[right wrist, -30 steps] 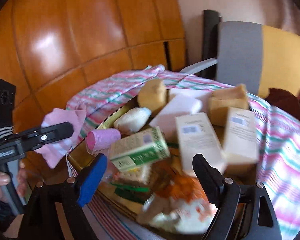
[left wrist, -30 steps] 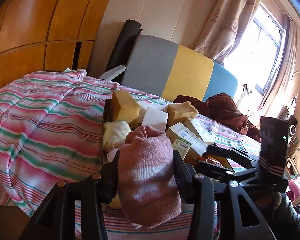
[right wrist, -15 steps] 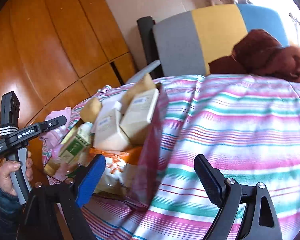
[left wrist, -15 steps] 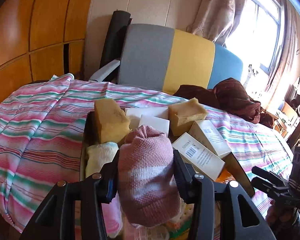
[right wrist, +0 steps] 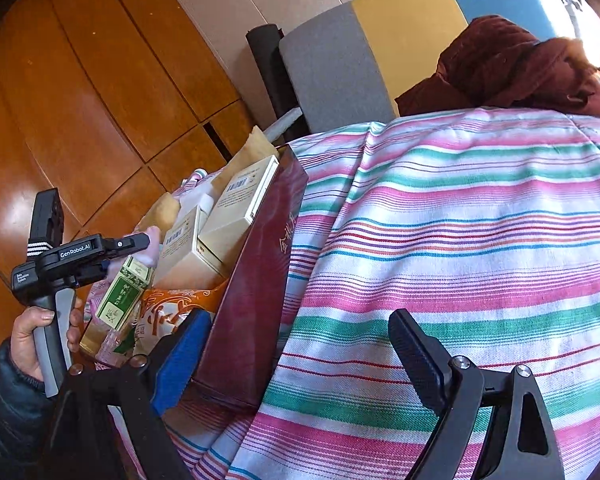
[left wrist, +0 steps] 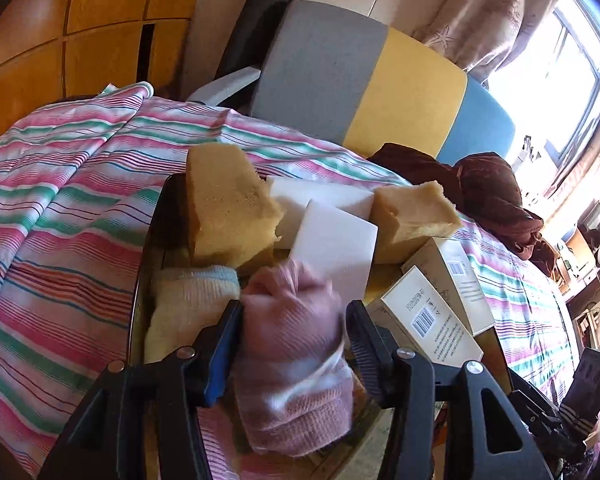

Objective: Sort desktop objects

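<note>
Left gripper: low centre of the left wrist view, jaws clamped on a pink sock over the tray.
Pink sock: ribbed knit, rolled into a bundle, with a paler band low down; its top is blurred.
Cream sock: left of the pink one, lying in the tray, with a light blue cuff.
Sponges: one yellow sponge stands at the tray's back left, a second to the right of centre.
White blocks: two flat ones between the sponges, just behind the pink sock.
Cartons: two pale boxes with barcodes, right of the gripper, leaning in the tray.
Bedspread: pink, green and white stripes, under the tray.
Hand: lower left of the right wrist view, around the left gripper's grey handle.
Green box: right of that hand, in the tray beside an orange packet.
Tray wall: dark red, centre of that view, standing between the right gripper and the goods.
Right gripper: bottom of its view, jaws wide apart, holding nothing, above the tray's edge and the bedspread.
</note>
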`<state>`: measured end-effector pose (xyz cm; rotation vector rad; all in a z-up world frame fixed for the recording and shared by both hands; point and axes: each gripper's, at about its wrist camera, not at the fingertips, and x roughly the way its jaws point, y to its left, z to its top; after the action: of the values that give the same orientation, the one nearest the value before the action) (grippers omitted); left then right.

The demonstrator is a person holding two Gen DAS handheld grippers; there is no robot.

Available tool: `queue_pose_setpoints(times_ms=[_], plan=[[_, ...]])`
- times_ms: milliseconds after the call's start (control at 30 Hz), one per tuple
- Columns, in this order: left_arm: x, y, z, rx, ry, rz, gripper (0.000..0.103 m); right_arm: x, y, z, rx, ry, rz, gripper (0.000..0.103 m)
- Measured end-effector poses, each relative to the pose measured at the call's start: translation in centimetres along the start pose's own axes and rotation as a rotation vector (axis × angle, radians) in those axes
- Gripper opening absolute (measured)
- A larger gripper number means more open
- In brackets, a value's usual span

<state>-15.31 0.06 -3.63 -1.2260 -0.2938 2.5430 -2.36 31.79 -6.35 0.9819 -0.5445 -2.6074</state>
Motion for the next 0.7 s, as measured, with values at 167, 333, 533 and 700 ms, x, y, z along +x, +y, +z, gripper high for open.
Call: queue_pose_setpoints(times_ms=[167,333,533,700], plan=[[-1.7,0.7,0.6,-0.04,-0.051,-0.041,0.06,0.1,-0.2,-0.1,0.009,0.003,0.006,0.093],[-4.7,1.0,0.3,-0.048,-0.122,-0.067,0.058,0.1,-0.2,-0.2,0.014,0.005,0.009,0.094],[-8.5,1.1,-2.7,-0.017,-0.18,-0.093,0.058,0.4,-0.4,-0.2,0.021,0.007,0.014,0.095],[-9.9,1.5,-5.2,-0.005,-0.181,-0.07,0.058,0.5,-0.3,-0.2,0.019,0.003,0.003,0.095]])
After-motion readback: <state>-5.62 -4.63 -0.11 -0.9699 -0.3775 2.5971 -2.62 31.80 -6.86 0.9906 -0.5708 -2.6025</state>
